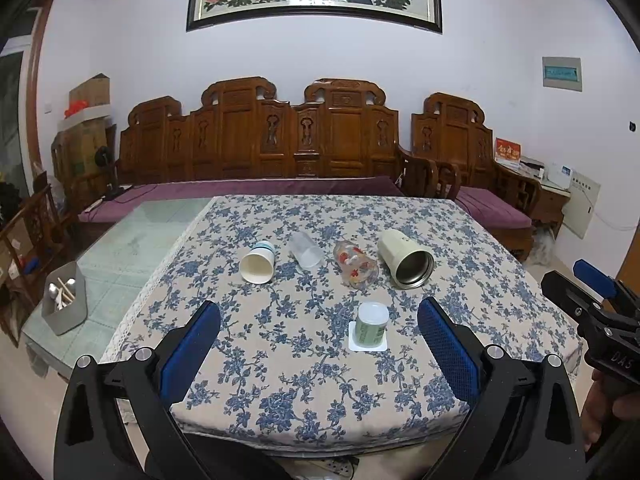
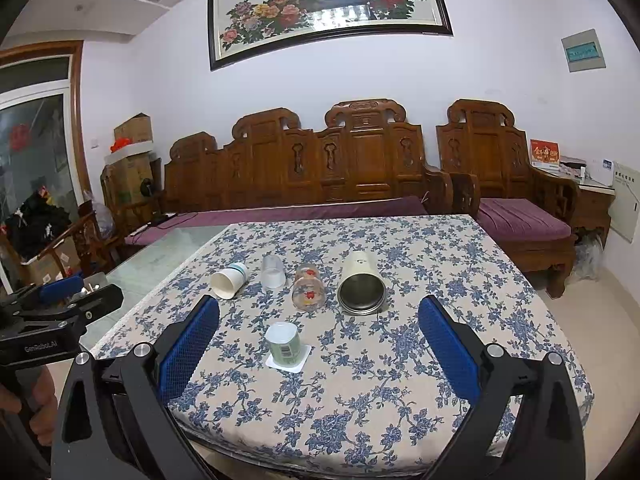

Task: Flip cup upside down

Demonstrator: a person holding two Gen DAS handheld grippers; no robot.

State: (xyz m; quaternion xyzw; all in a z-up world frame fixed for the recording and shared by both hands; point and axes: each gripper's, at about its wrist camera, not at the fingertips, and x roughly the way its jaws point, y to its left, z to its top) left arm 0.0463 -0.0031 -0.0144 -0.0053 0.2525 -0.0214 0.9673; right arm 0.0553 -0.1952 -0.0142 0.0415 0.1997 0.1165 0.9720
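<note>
Left tongs (image 1: 319,344) wide open, empty | right tongs (image 2: 319,344) wide open, empty

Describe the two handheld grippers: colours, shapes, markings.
Both match. The left gripper and right gripper have black angular plastic frames with triangular cut-outs and silver round bolt heads. Each finger carries a blue, mesh-textured rectangular pad. White lettering marks the handle bodies; one reads "GenRobot.AI". No cables or sleeves show.
</note>
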